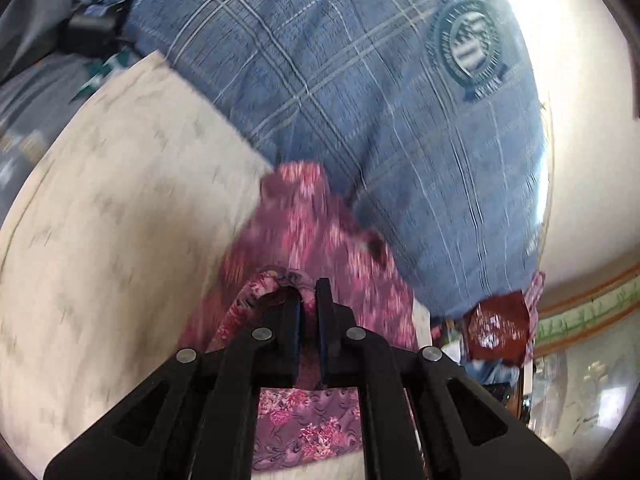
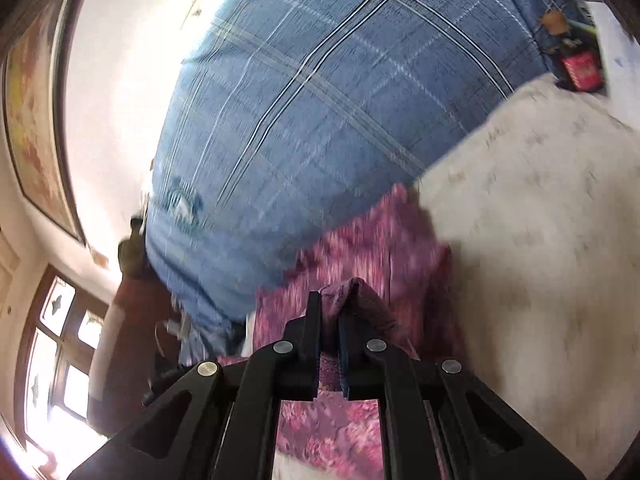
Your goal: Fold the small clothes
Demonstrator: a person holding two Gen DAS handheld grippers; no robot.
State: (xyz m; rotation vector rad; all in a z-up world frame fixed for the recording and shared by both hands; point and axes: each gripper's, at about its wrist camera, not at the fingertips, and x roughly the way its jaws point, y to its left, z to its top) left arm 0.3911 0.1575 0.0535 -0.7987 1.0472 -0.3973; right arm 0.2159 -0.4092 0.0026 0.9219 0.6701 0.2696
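A small pink and purple floral garment (image 1: 316,232) hangs lifted over a pale patterned cloth surface (image 1: 120,200). My left gripper (image 1: 308,292) is shut on an edge of the garment, with a fold bunched over the left finger. In the right wrist view the same garment (image 2: 380,248) stretches ahead, and my right gripper (image 2: 332,300) is shut on another edge of it, with cloth peaked between the fingers. Both views are blurred by motion.
A large blue plaid quilt (image 1: 360,100) rises close behind the garment and also fills the right wrist view (image 2: 300,120). A dark red packet (image 1: 500,328) lies at the right. A framed picture (image 2: 36,120) and a window (image 2: 60,360) are on the left wall.
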